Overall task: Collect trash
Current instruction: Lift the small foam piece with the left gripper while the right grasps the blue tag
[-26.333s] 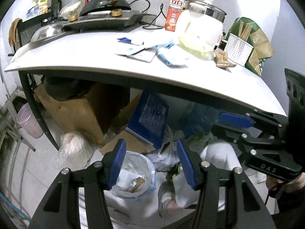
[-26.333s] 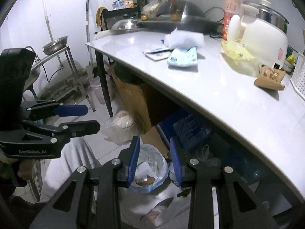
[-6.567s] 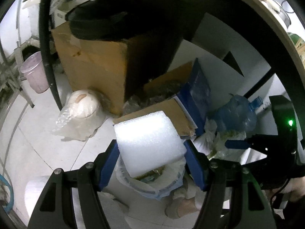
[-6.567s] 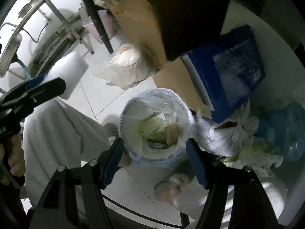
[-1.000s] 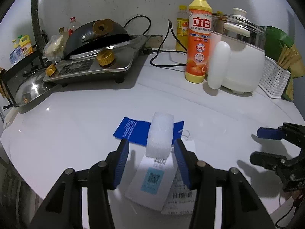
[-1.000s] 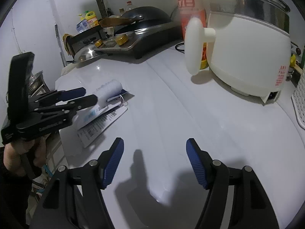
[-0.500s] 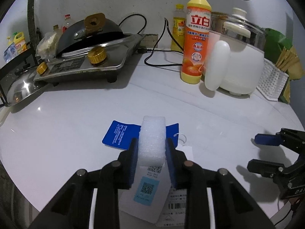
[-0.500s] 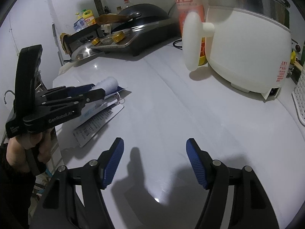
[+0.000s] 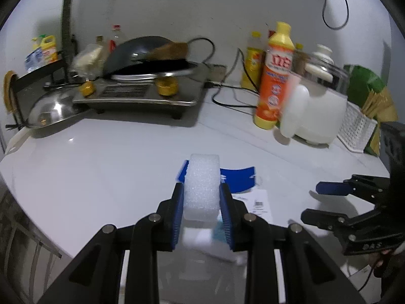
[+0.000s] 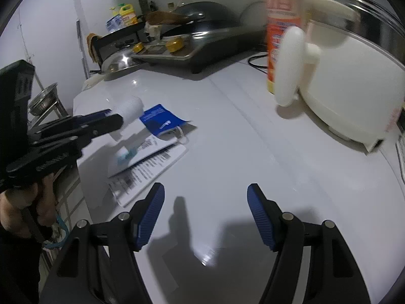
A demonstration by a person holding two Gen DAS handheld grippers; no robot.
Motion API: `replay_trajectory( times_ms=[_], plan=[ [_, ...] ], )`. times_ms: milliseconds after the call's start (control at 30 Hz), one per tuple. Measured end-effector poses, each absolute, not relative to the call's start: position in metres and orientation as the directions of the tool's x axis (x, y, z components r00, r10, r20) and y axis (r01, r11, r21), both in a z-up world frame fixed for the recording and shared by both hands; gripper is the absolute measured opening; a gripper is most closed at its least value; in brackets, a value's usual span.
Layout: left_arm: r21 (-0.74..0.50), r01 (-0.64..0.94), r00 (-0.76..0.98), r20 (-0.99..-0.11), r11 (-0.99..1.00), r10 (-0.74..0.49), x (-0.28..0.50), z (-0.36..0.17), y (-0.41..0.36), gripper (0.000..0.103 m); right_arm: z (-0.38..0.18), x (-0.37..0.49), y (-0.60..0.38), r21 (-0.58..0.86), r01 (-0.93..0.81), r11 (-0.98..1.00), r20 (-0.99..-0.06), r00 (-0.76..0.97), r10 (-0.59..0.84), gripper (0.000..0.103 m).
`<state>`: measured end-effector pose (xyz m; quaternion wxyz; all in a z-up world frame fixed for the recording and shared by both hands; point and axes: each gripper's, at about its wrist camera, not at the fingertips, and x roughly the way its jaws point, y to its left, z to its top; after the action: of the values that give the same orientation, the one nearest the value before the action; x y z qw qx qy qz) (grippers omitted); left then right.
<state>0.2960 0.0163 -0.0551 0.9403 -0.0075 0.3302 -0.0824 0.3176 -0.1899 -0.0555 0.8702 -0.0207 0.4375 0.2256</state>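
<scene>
A white foam block (image 9: pixel 201 174) is pinched between the blue pads of my left gripper (image 9: pixel 201 188), which is shut on it and holds it a little above the white countertop (image 9: pixel 101 157). From the right wrist view, the same block (image 10: pixel 130 109) sticks out past the left gripper (image 10: pixel 112 121) at the counter's left end. Under it lie a blue tag (image 9: pixel 238 179) and white printed paper labels (image 10: pixel 149 162). My right gripper (image 10: pixel 205 192) is open over bare counter, nothing between its fingers.
At the back stand a gas stove with a wok (image 9: pixel 141 93), an orange bottle (image 9: pixel 274 81), a white rice cooker (image 9: pixel 316 111) and a white basket (image 9: pixel 354 129). A steel lid (image 9: pixel 50 109) sits at the left. The counter edge runs along the left and near side.
My left gripper closed on the foam block and raised it off the paper labels. The right gripper shifted slightly and stayed open.
</scene>
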Motion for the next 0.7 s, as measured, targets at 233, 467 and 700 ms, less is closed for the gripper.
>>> replay_trajectory(
  times_ms=[233,467,700],
  plan=[
    [-0.091,0.093,0.777,-0.616,0.992,-0.129,0.274,-0.058,0.055,0.027,-0.053,0.334,-0.158,0.163,-0.441,0.883,-0.773,0.498,0.392,0.066],
    [-0.124,0.026,0.780,-0.619,0.992,-0.098,0.252,-0.071,0.092,0.027,-0.057,0.358,-0.133,0.176,-0.437,0.882,-0.781,0.484,0.395,0.066],
    [-0.139,0.000,0.781,-0.619,0.990,-0.087,0.242,-0.079,0.110,0.027,-0.065,0.377,-0.118,0.152,-0.430,0.890,-0.797,0.479,0.368,0.066]
  ],
)
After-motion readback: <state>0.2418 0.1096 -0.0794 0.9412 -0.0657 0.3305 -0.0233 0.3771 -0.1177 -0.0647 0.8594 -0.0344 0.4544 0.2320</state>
